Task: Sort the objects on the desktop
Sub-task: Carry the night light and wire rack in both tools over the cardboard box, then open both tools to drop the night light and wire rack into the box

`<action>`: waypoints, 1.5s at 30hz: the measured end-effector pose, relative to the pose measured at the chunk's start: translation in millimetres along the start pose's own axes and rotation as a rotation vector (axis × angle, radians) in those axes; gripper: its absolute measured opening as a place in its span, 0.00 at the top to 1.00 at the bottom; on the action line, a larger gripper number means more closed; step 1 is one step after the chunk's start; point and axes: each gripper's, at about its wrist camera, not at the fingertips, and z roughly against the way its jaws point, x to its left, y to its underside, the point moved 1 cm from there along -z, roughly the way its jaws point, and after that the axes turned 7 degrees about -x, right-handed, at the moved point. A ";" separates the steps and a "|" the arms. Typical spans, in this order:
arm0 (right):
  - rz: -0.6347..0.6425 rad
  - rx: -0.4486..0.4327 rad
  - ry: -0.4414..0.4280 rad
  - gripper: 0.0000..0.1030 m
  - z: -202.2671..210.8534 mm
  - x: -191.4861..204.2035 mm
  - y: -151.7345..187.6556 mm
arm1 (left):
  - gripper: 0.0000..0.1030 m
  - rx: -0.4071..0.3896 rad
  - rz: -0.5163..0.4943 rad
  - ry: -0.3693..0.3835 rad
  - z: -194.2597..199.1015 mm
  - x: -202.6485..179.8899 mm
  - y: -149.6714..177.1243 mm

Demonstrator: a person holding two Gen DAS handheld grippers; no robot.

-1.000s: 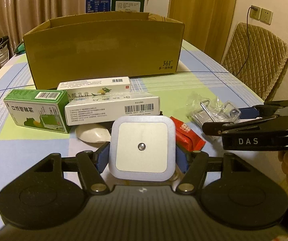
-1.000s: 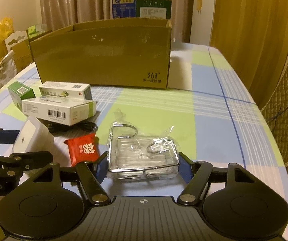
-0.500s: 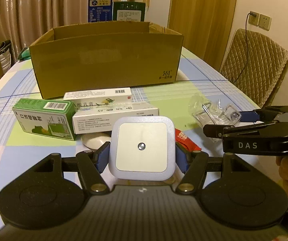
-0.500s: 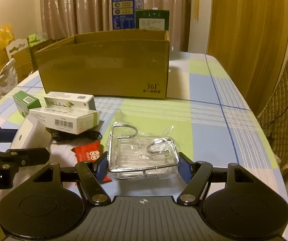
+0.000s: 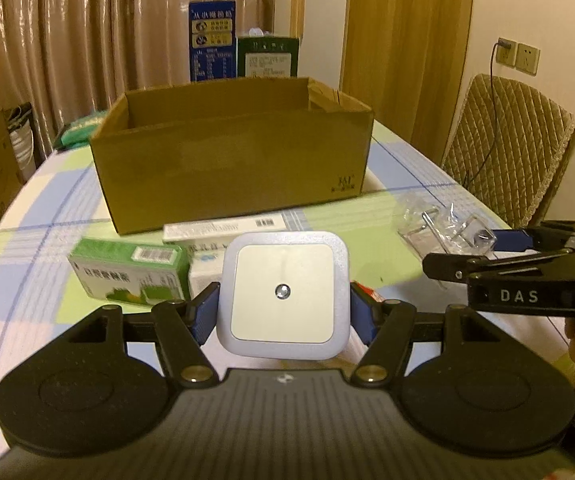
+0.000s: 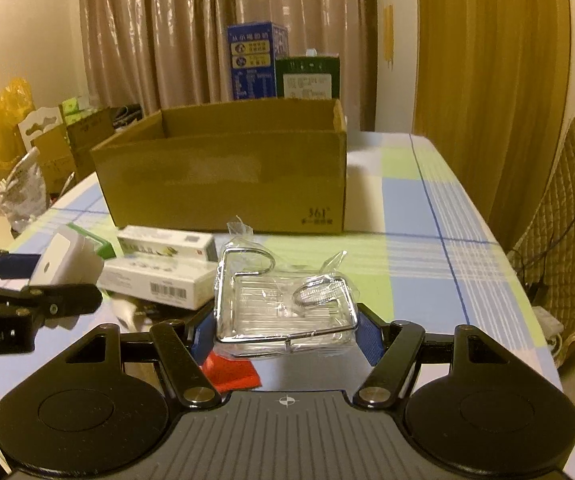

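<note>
My left gripper point(image 5: 283, 308) is shut on a white square night light point(image 5: 283, 294), held above the table with its blue pads against both sides. In the right wrist view that night light point(image 6: 65, 262) shows at the left. My right gripper point(image 6: 285, 326) is shut on a wire rack in a clear plastic bag point(image 6: 283, 300), also lifted; from the left wrist view the bagged rack point(image 5: 447, 228) sits at the right. An open cardboard box point(image 5: 231, 152) stands straight ahead on the checked tablecloth.
Lying in front of the box are a green medicine box point(image 5: 127, 270), white medicine boxes point(image 6: 159, 280) and a red packet point(image 6: 231, 372). Tall blue and green cartons point(image 6: 257, 60) stand behind the box. A quilted chair point(image 5: 507, 148) is at the right; bags and cartons sit to the left.
Both grippers have risen with their loads, so the items on the table sit lower in view and the inside of the cardboard box now shows. Neither grip has changed.
</note>
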 end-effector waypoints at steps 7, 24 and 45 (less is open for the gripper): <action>0.007 -0.036 -0.004 0.35 9.0 8.2 -25.5 | 0.40 -0.035 -0.005 -0.012 13.0 14.8 -24.4; 0.044 -0.137 -0.013 0.35 -32.4 27.3 -130.5 | 0.40 -0.151 -0.027 -0.059 -3.5 68.4 -120.3; -0.063 -0.151 0.049 0.35 -148.3 28.8 -173.7 | 0.40 -0.161 0.043 -0.057 -117.6 120.2 -160.0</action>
